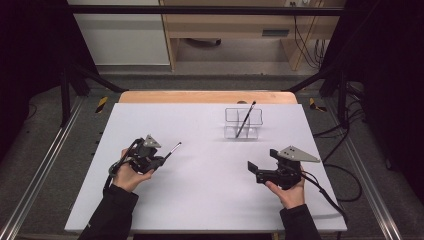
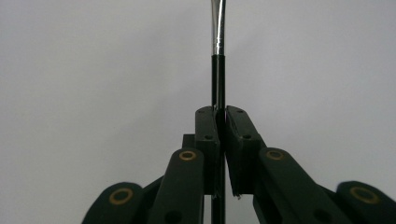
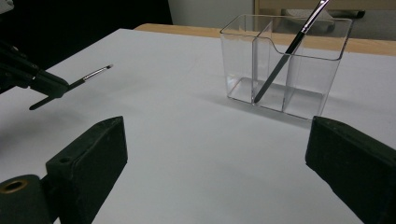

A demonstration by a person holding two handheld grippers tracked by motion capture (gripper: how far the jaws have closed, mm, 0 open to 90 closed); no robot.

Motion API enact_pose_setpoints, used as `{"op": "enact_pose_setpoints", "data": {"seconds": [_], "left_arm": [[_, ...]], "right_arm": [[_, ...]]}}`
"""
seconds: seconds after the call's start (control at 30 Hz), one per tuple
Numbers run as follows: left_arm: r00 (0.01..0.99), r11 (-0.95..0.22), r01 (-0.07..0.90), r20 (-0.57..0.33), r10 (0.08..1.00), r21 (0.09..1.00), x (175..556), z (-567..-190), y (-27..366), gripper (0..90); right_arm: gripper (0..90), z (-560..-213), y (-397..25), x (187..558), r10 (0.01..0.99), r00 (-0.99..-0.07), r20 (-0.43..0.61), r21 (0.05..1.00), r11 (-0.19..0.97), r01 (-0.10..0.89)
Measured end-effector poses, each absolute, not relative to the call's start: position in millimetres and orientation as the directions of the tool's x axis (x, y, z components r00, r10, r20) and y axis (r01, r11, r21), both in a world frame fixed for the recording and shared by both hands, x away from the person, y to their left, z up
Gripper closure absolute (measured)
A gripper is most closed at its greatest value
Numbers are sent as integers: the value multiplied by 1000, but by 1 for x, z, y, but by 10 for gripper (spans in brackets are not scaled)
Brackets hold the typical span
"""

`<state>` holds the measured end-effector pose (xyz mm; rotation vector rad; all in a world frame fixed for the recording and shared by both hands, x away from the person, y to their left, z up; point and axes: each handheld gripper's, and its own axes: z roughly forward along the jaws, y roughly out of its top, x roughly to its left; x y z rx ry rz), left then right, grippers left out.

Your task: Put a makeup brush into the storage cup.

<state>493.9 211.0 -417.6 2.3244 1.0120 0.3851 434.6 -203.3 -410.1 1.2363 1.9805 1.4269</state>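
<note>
A thin black brush with a silver ferrule [image 2: 218, 56] is clamped between the closed jaws of the left gripper [image 1: 159, 161], well left of the clear plastic two-compartment holder [image 1: 243, 122]. A second black brush [image 1: 245, 119] is leaned inside that holder. The right gripper [image 1: 251, 171], spread wide and empty, is held near the holder's front.

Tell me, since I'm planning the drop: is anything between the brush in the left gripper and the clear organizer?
Nothing visible: only bare white table lies between the held brush and the organizer, where another brush already leans.
</note>
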Motion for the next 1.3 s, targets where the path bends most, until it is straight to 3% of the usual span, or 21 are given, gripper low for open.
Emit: {"op": "enact_pose_setpoints", "data": {"seconds": [1.3], "left_arm": [[619,-372,489,-14,785,789,449,-403,198,835]], "right_arm": [[56,-401,-185,431,798,-565,209,915,44,401]]}}
